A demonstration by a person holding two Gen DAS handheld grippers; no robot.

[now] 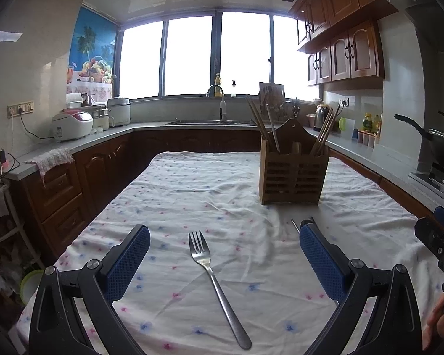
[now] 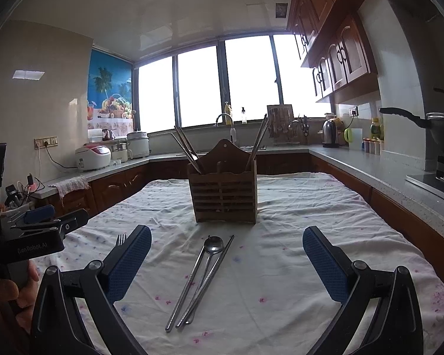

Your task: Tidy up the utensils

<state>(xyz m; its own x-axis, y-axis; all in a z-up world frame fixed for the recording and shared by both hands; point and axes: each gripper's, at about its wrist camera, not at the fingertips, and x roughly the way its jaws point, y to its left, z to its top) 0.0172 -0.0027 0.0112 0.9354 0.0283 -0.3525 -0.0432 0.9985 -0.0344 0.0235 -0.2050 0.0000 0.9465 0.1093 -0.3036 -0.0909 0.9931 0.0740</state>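
Note:
A steel fork (image 1: 213,278) lies on the flowered tablecloth (image 1: 192,195), tines pointing away, between the fingers of my open, empty left gripper (image 1: 225,236). A wooden slatted utensil holder (image 1: 293,174) with chopsticks stands further back, to the right. In the right wrist view a steel spoon (image 2: 211,254) and two metal chopsticks (image 2: 205,281) lie together between the fingers of my open, empty right gripper (image 2: 226,242). The holder (image 2: 225,198) stands just beyond them. The fork's tines (image 2: 120,239) peek out behind the right gripper's left finger.
Kitchen counters (image 1: 83,142) wrap around the table, with rice cookers (image 1: 72,124) at left, a sink (image 1: 216,122) at the back, and a stove with a wok (image 1: 441,145) at right. The left gripper's body (image 2: 35,233) shows at the left of the right wrist view.

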